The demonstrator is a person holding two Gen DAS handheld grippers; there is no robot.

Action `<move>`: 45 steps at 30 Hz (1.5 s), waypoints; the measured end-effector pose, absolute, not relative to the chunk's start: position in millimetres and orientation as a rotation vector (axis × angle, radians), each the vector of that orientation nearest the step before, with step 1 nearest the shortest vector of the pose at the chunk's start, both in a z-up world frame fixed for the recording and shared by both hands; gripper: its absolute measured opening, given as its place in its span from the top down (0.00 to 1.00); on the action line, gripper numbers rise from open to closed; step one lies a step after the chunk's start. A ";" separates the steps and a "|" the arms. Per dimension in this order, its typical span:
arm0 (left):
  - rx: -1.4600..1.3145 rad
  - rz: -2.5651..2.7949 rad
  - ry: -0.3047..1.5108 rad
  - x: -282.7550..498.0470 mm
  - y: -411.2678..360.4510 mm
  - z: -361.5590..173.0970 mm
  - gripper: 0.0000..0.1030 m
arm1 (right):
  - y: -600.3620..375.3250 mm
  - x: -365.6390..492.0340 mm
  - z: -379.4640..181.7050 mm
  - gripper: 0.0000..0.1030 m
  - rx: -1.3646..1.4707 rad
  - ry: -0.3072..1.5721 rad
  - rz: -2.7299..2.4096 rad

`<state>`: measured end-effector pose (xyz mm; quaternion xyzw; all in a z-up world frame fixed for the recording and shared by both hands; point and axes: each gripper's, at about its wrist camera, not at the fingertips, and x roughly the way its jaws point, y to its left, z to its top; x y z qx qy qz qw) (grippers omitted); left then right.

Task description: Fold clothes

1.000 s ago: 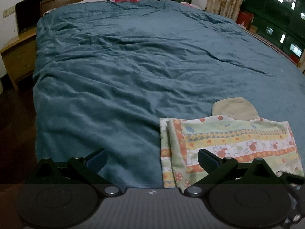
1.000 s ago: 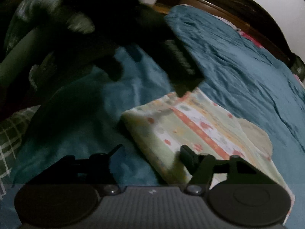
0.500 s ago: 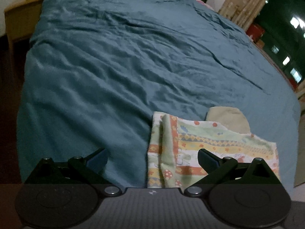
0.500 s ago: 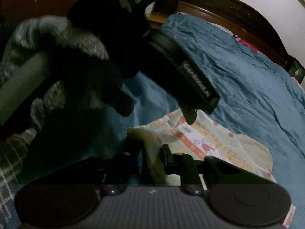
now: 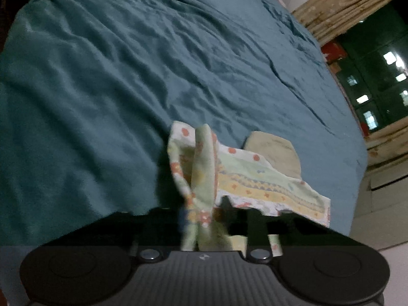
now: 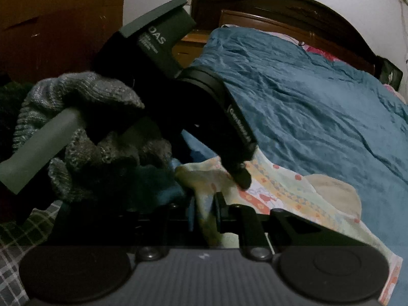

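Teal bedspread (image 5: 127,89) under patterned garment (image 5: 255,176), edge between both jaws.

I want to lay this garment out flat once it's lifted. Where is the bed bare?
The blanket is bare from the garment up toward the headboard, and left of it. It is crowded at the near edge, where both grippers pinch the garment.
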<state>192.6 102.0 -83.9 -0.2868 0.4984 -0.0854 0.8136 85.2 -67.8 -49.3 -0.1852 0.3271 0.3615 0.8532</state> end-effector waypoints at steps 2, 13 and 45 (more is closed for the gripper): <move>-0.597 -0.183 1.053 191.5 100.3 -82.7 0.85 | -74.8 86.3 -47.2 0.81 -0.360 0.707 0.755; -0.524 -0.157 1.042 189.4 89.5 -79.2 0.85 | -172.7 120.5 -48.6 0.66 -0.232 0.772 0.409; -0.322 -0.283 0.887 199.0 25.9 -6.8 0.90 | -283.0 143.2 -29.7 0.93 0.040 0.699 0.116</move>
